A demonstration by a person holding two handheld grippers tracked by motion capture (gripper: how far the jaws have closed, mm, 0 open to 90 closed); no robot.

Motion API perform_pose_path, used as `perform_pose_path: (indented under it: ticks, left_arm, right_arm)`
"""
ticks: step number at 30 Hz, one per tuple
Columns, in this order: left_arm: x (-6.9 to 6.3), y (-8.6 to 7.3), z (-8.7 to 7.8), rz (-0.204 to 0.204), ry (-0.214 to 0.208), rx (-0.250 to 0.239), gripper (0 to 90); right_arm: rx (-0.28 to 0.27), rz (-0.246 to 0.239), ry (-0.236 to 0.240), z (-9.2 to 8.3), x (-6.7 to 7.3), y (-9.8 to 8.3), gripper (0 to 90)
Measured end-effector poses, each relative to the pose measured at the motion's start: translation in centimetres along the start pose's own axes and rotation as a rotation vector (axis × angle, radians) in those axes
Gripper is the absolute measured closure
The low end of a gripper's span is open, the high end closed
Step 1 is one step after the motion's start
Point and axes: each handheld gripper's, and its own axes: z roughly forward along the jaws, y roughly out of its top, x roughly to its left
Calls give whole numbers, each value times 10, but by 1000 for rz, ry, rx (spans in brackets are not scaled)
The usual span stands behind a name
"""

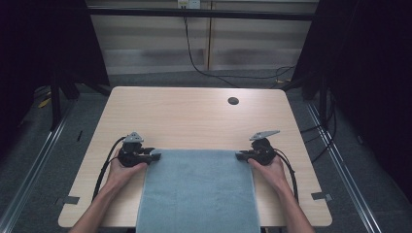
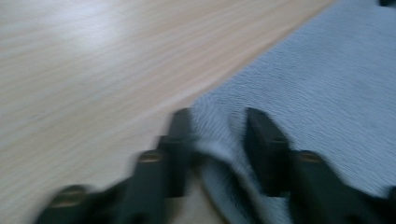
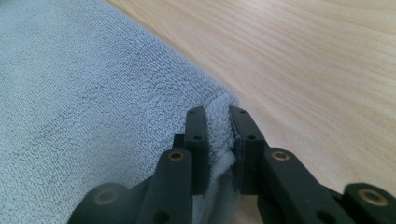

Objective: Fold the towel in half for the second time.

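A grey-blue towel (image 1: 199, 194) lies flat on the near half of the wooden table (image 1: 194, 111), its front end hanging over the near edge. My left gripper (image 1: 156, 156) is at the towel's far left corner. In the left gripper view the towel (image 2: 327, 84) is gathered into a raised fold between the jaws of that gripper (image 2: 219, 126), and the picture is blurred. My right gripper (image 1: 239, 155) is at the far right corner. In the right gripper view that gripper (image 3: 217, 116) is shut, pinching the towel's (image 3: 84, 93) hem.
Bare wood stretches beyond the towel to the far edge, where a dark round cable hole (image 1: 233, 101) sits at the back right. Cables trail from both grippers toward the near corners. Metal rails run along the floor on both sides.
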Motion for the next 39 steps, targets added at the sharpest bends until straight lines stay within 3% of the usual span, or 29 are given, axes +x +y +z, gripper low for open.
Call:
perform_pose_path:
  ticks: [4, 8, 13, 16, 21, 22, 28, 31, 39]
  left_arm:
    - [-2, 2, -5, -30, -22, -37, 794]
    - [-5, 10, -17, -28, -41, -86, 802]
    - [0, 17, -27, -67, -54, -124, 795]
    - [1, 26, -34, -64, -54, -153, 795]
    - [2, 46, -43, -55, -43, -197, 796]
    - [2, 50, -45, -51, -41, -206, 797]
    - [8, 72, -52, -45, -24, -230, 806]
    - [11, 83, -52, -60, -20, -248, 808]
    - [11, 112, -70, -31, 11, -311, 808]
  right_arm:
    - [-15, 25, 26, -1, -4, 0, 818]
    - [-67, 40, 47, -11, -4, 4, 824]
    - [-121, 29, 64, -23, 0, 15, 828]
    - [-177, 52, 106, -31, -1, 23, 831]
    - [-209, 49, 90, -41, -4, 41, 832]
    - [-229, 32, 79, -47, -5, 52, 833]
    - [-237, 22, 64, -52, -9, 73, 836]
    - [-250, 31, 49, -55, -12, 83, 837]
    - [-319, 21, 13, -77, -13, 118, 837]
